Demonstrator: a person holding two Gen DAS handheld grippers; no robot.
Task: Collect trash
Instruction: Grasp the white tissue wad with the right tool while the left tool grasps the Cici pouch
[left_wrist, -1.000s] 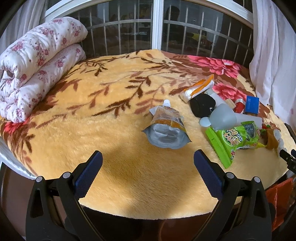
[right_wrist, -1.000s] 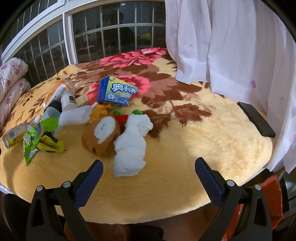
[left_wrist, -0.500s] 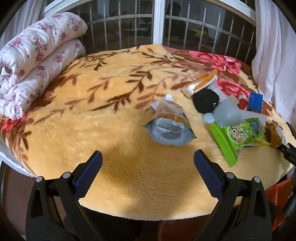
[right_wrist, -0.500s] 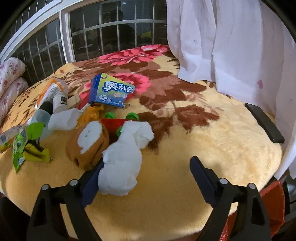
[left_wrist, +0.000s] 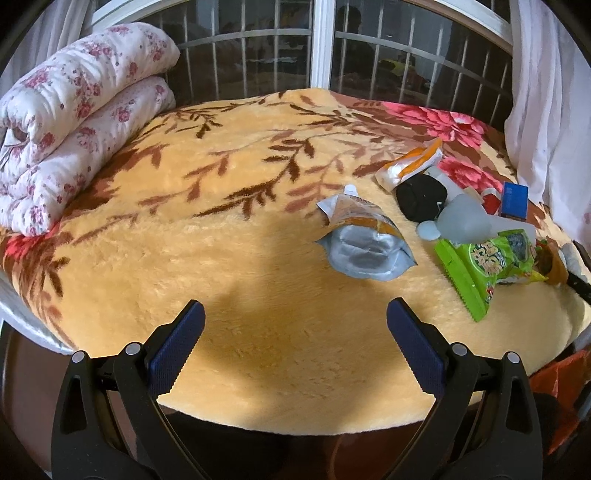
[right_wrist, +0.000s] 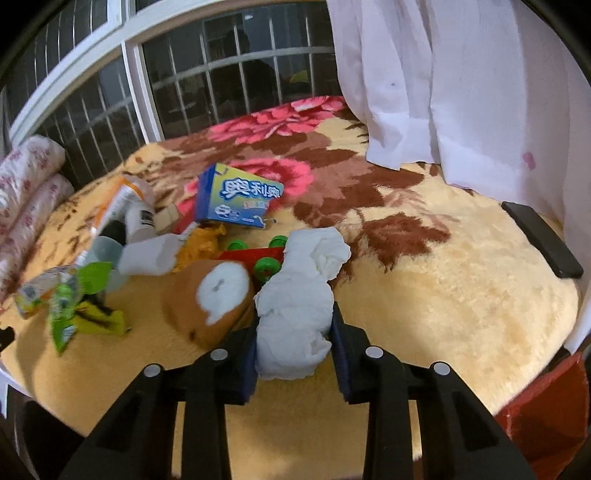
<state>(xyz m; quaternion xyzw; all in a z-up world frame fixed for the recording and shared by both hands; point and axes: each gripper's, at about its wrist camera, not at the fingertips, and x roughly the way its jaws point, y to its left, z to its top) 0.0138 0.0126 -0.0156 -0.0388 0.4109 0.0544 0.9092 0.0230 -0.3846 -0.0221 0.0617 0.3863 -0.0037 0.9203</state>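
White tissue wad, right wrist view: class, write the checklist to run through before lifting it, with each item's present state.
1. White tissue wad sits between the right tongs: ok.
2. Tongs done closing: not ok, closing now.
3. Brown plush outside the tongs: ok.
4. Wad free of the red toy: cannot tell.
5. Left tongs open, empty: ok.

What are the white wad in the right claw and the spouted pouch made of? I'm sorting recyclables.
White wad: seemingly tissue or soft paper, matte, crumpled into soft folds; the right claw is closing on it. Spouted pouch: likely foil-laminated plastic, with a shiny, creased silver base and a white spout.
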